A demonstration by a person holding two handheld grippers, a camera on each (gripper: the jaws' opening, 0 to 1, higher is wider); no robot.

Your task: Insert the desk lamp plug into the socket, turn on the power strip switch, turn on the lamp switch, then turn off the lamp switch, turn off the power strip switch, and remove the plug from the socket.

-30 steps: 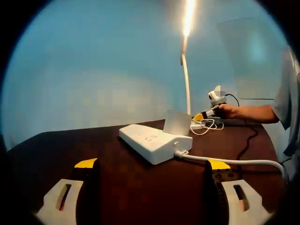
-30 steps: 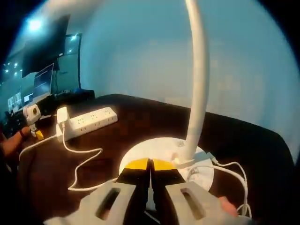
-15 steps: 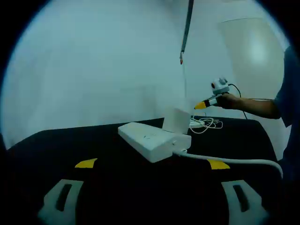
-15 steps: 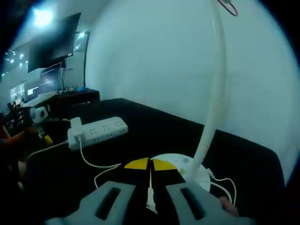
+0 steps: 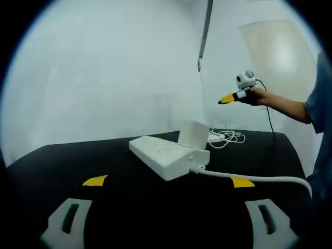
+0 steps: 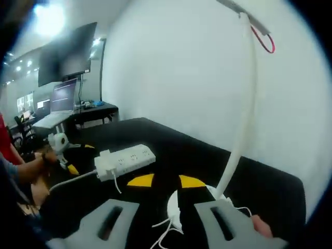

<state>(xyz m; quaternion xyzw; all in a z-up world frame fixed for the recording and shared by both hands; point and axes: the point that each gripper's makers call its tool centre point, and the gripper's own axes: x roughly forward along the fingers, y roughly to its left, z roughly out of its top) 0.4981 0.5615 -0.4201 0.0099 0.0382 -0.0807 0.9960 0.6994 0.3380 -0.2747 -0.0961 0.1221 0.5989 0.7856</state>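
Two hand-held grippers held clear, plug seated in strip.
Plug (image 5: 193, 135) sits upright in the power strip (image 5: 167, 156) on the table (image 5: 129, 207); rigid and light, it is best pinched by its flat sides. Left hand-held gripper (image 5: 168, 181) is spread wide, empty; right hand-held gripper (image 6: 166, 181) is parted above the lamp (image 6: 239, 119) base, touching nothing.

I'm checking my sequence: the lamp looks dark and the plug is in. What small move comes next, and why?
Probably ease the left gripper forward toward the power strip to reach its switch. Its open jaws face the strip, the lamp looks unlit, and the plug sits in its socket.
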